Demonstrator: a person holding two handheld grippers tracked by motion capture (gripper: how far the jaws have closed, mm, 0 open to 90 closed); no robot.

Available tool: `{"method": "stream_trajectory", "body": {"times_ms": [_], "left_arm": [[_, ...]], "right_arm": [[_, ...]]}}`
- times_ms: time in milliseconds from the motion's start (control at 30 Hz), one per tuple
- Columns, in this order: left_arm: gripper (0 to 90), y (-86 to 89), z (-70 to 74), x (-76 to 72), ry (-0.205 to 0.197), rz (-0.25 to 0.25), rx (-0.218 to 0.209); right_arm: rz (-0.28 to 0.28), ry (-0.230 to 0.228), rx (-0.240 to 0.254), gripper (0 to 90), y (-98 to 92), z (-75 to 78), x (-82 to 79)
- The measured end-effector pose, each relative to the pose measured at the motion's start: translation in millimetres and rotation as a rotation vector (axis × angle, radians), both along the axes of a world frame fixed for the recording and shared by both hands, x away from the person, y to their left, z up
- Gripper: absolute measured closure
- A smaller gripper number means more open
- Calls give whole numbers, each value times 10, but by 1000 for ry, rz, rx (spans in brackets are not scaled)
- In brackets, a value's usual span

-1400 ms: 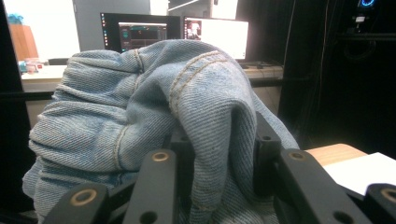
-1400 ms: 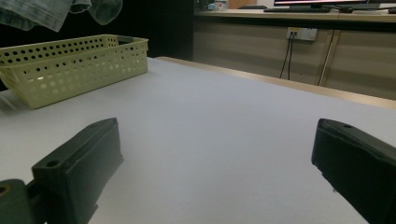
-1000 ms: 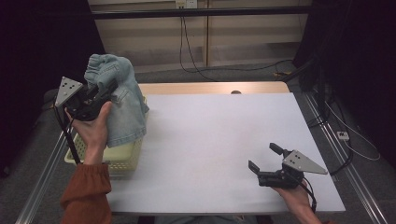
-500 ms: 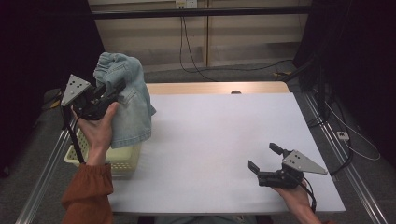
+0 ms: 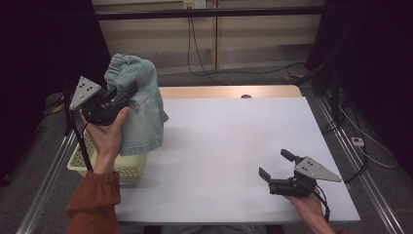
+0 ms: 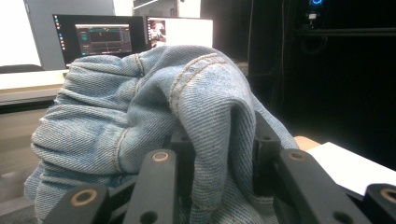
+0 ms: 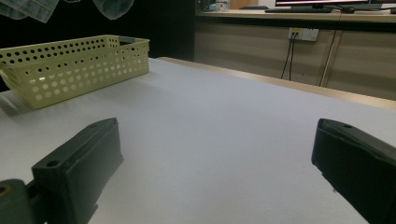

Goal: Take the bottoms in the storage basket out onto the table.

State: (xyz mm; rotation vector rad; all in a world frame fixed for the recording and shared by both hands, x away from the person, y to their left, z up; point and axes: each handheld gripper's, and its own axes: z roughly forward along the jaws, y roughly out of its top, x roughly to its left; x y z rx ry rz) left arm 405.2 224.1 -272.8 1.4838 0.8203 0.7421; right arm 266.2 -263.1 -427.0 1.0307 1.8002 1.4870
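Right gripper (image 7: 210, 163) jaws wide apart over white table (image 7: 224, 116); yellow basket (image 7: 74, 65) beyond.

Your high view looked forward and down from above your side of the table (image 5: 234, 146), taking in the whole white top and the far wall. Your left gripper view sat right against the denim garment (image 6: 140, 116) — so close the cloth blocked most of the scene beyond. Your right gripper view rode low over the table (image 7: 224, 140), facing left toward the yellow basket (image 7: 70, 65) — the same basket (image 5: 104, 168) the high view saw at the table's left edge.
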Motion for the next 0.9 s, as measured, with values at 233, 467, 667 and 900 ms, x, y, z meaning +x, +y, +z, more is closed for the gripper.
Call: {"method": "stream_trajectory", "body": {"times_ms": [233,467,667,900], "left_arm": [[698,-56,15,-23,-1,-16,3],[698,-150,78,-77,-12,-43,29],[698,-216,111,-112,-9,-65,33],[698,-291,143,-142,-5,-89,44]], "right_arm": [[8,-3,-2,15,7,-2,8],[8,-3,-3,15,5,-2,7],[7,-4,0,15,6,-2,6],[6,-2,0,15,6,-2,7]]}}
